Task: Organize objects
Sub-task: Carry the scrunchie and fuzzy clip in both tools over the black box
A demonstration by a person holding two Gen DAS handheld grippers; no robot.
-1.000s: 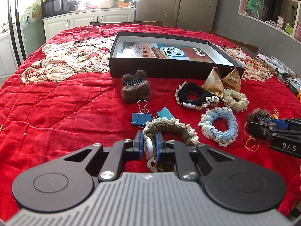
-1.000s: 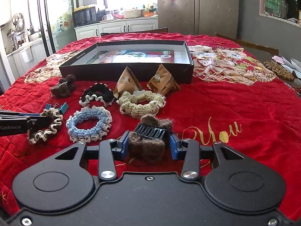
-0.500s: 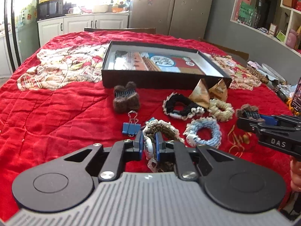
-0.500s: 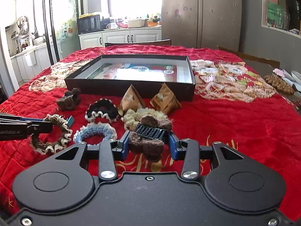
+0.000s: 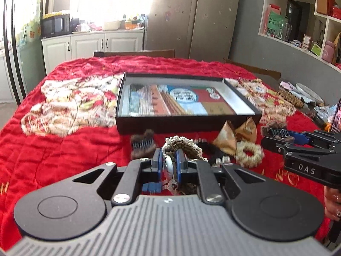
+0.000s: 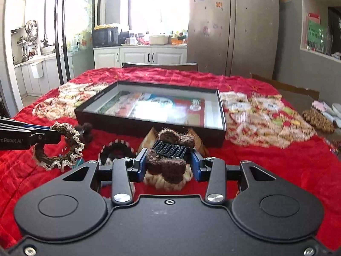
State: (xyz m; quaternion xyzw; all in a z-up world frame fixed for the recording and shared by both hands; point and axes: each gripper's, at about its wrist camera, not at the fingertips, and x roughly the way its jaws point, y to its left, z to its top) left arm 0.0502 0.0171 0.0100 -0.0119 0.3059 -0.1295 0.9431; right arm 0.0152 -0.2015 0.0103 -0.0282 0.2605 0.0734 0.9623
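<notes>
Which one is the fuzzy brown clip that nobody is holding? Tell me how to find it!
Find the big black box on the red blanket. Just in front of its near-left corner, a fuzzy brown hair clip with dark comb teeth lies on the blanket. Its twin is pinched in the right gripper; the frilly scrunchies beside it are rings, while this is a furry lump.

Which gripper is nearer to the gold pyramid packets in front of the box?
Right. The right gripper hangs right by the packets; the left gripper is further off, to their left.
</notes>
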